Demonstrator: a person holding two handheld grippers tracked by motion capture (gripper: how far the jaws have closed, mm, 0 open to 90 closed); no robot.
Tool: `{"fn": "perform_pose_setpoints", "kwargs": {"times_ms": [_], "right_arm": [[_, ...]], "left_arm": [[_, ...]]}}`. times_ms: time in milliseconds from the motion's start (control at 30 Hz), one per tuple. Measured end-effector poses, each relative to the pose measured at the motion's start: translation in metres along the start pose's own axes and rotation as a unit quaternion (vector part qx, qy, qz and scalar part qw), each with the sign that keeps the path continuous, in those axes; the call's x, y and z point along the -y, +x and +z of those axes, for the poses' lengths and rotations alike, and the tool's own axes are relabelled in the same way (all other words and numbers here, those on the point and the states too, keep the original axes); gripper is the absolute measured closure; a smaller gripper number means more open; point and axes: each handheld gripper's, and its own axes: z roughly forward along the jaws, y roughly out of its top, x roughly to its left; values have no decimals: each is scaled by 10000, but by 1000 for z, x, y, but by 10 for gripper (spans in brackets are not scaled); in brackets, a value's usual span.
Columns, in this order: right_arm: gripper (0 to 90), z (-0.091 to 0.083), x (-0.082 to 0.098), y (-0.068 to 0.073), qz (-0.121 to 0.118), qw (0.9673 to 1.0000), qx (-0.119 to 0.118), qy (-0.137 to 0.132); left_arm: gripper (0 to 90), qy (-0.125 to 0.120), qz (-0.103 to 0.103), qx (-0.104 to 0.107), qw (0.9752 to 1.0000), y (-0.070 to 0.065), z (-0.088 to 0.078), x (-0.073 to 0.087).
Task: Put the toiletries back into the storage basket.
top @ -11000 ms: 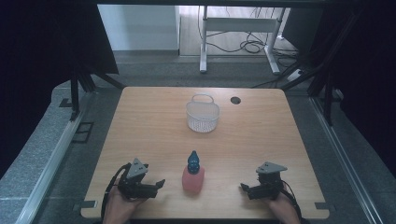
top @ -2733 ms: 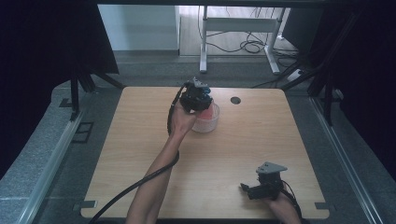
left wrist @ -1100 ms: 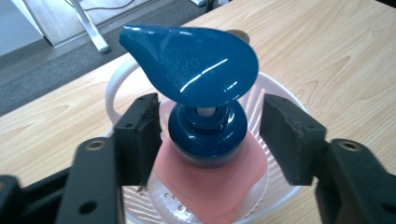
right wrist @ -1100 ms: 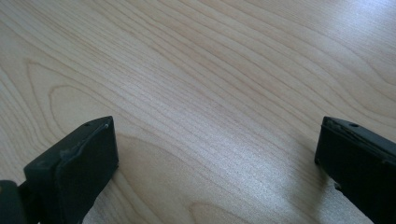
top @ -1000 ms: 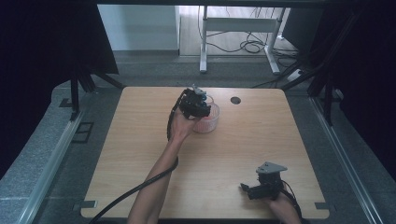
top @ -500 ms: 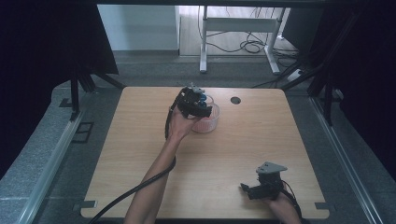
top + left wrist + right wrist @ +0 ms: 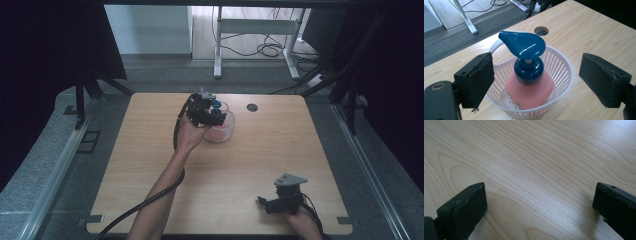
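In the high view, the left gripper and hand cover the near-left side of the basket; the soap bottle's body is hidden behind the basket wall. In the left gripper view, the basket's near rim is cut off at the bottom edge.

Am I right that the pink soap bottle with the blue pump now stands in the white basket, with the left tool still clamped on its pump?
Not quite. The soap bottle does stand in the white basket, but the left tool is not clamped on it: its jaws have just been opening and stand wide on either side of the pump without touching it, as the left gripper view shows.
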Motion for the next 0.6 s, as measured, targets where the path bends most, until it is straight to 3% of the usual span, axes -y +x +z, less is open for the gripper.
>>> {"fn": "perform_pose_setpoints", "kwargs": {"times_ms": [600], "right_arm": [[0,0,0,0,-1,10000,1,1]], "left_arm": [[123,-116,115,168,9997,-7,-22,2]]}}
